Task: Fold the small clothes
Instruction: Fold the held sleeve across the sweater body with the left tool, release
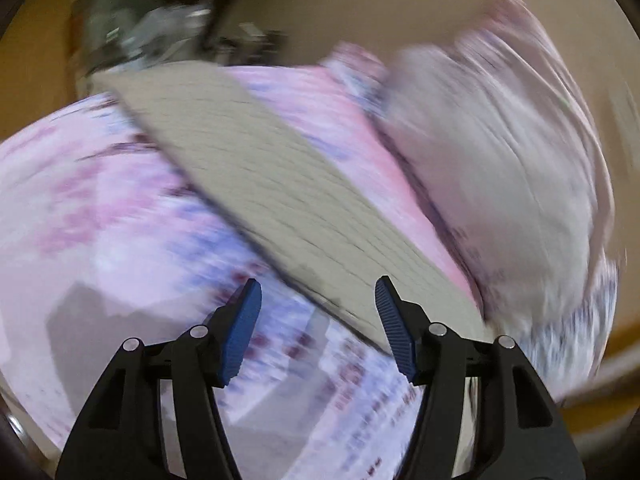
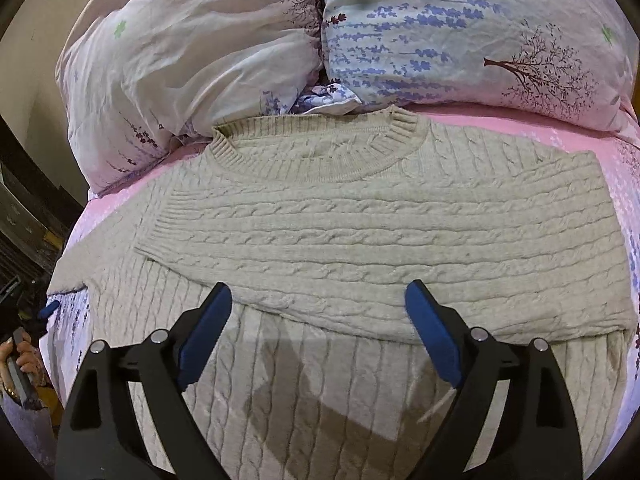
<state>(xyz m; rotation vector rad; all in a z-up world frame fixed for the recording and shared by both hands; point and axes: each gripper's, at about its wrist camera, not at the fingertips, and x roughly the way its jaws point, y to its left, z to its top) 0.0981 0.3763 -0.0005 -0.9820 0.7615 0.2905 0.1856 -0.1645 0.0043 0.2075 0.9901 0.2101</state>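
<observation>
A beige cable-knit sweater [image 2: 320,216] lies flat on the pink bed sheet [image 2: 520,126], collar toward the pillows. Its right sleeve [image 2: 360,248] is folded across the chest. The left sleeve [image 2: 96,252] stretches out to the bed's left edge. My right gripper [image 2: 318,332] is open and empty, just above the sweater's body. My left gripper [image 1: 318,320] is open and empty; the left wrist view is blurred by motion and shows the outstretched sleeve [image 1: 256,184] running diagonally between the fingers. The left gripper's blue tip [image 2: 47,311] shows at the sleeve end in the right wrist view.
Two floral pillows [image 2: 192,60] [image 2: 460,32] lie at the head of the bed behind the collar. The bed's left edge drops to dark furniture [image 2: 24,216]. A hand [image 2: 24,356] holds the left gripper's handle at the lower left.
</observation>
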